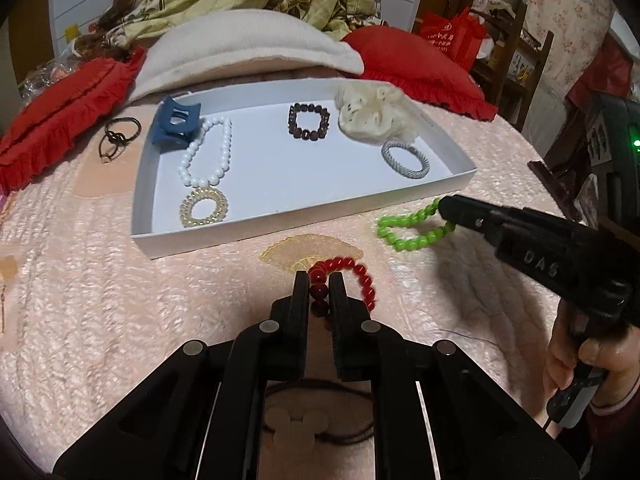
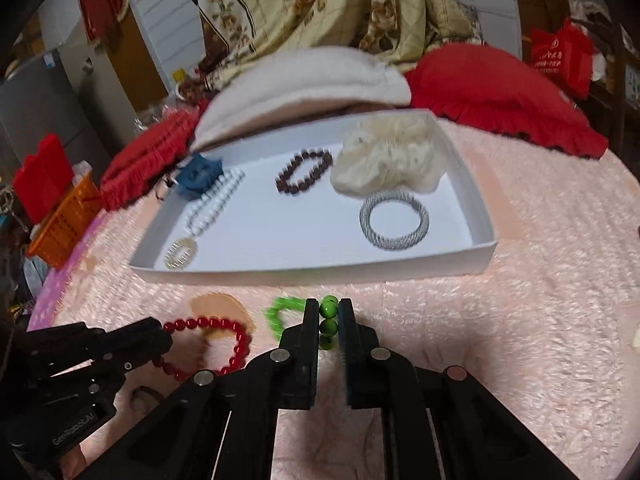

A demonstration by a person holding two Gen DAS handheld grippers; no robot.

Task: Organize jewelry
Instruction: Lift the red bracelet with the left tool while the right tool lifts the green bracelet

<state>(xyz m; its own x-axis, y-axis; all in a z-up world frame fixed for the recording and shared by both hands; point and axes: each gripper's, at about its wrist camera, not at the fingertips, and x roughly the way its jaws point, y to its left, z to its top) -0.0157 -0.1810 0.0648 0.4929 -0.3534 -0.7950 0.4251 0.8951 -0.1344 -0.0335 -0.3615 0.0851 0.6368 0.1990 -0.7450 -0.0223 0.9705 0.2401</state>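
Note:
My left gripper is shut on a red bead bracelet, just in front of the white tray on the pink bed cover. My right gripper is shut on a green bead bracelet, right of the red one. The right gripper also shows in the left wrist view, gripping the green bracelet. The left gripper shows in the right wrist view. The tray holds a white pearl necklace, a gold coil hair tie, a dark bead bracelet, a silver coil band, a cream scrunchie and a blue claw clip.
Dark hair ties lie left of the tray on the cover. Red pillows and a cream cushion lie behind the tray. An orange basket stands at far left. A thin brown hair tie lies under my left gripper.

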